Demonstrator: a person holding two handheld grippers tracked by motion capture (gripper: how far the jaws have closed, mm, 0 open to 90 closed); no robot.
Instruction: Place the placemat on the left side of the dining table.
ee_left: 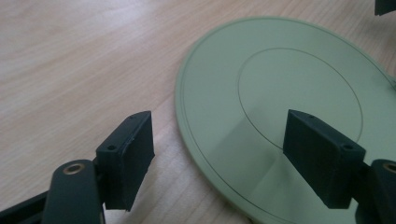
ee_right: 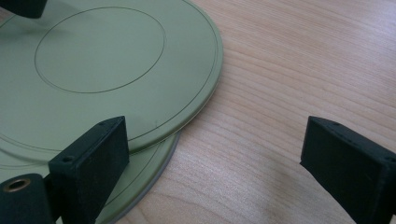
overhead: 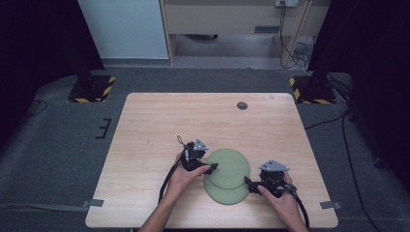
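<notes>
Your left tool (overhead: 211,167) straddles the top plate's (overhead: 227,166) rim, released; right tool (overhead: 248,182) gapes beside the stack. Its view exposes the lower plate (ee_right: 140,179). No readable markings.

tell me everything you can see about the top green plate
The top plate is round, flat, pale green and matt, plastic by its look, with a thin ring line near its rim and another around its middle. It lies flat on a second green plate, shifted toward the table's far side, so the lower one shows in front. The left gripper straddles its edge, jaws open.
</notes>
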